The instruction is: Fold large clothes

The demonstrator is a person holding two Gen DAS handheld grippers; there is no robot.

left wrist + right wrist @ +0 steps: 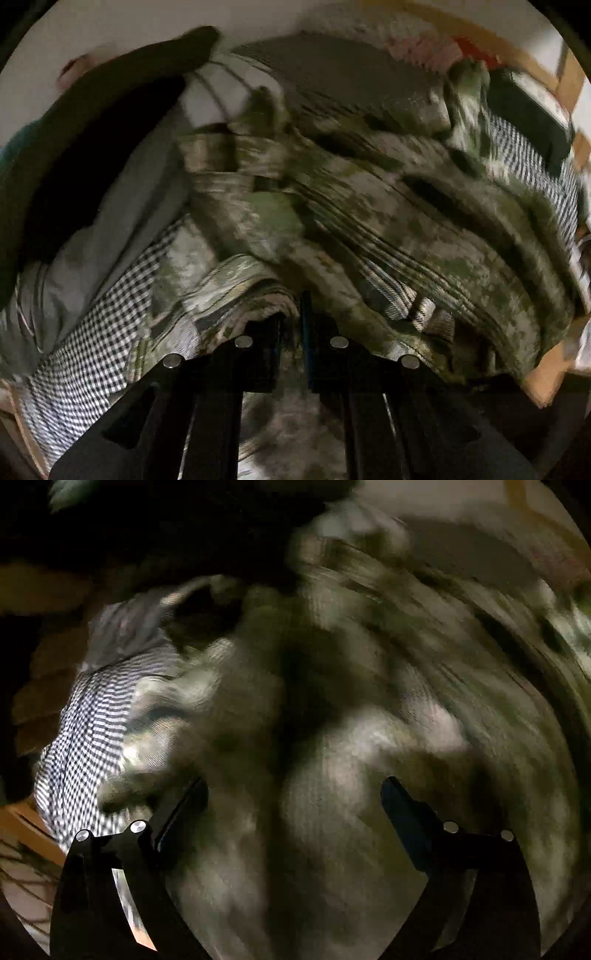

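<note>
A large green and tan camouflage garment (pixel 369 206) lies crumpled over a checked cloth. In the left wrist view my left gripper (pixel 293 321) is shut, and a fold of the camouflage fabric bunches up between its black fingers. The right wrist view is heavily blurred. There the same camouflage garment (pixel 332 757) fills the picture under my right gripper (pixel 293 784). Its jaws stand wide apart above the cloth with nothing pinched between them.
A black-and-white checked cloth (pixel 96 325) lies under the garment and shows again in the right wrist view (pixel 85 731). A grey garment (pixel 122 221), a dark garment (pixel 92 122) and a white striped piece (pixel 221 96) lie at the left. A wooden edge (pixel 543 384) runs at the lower right.
</note>
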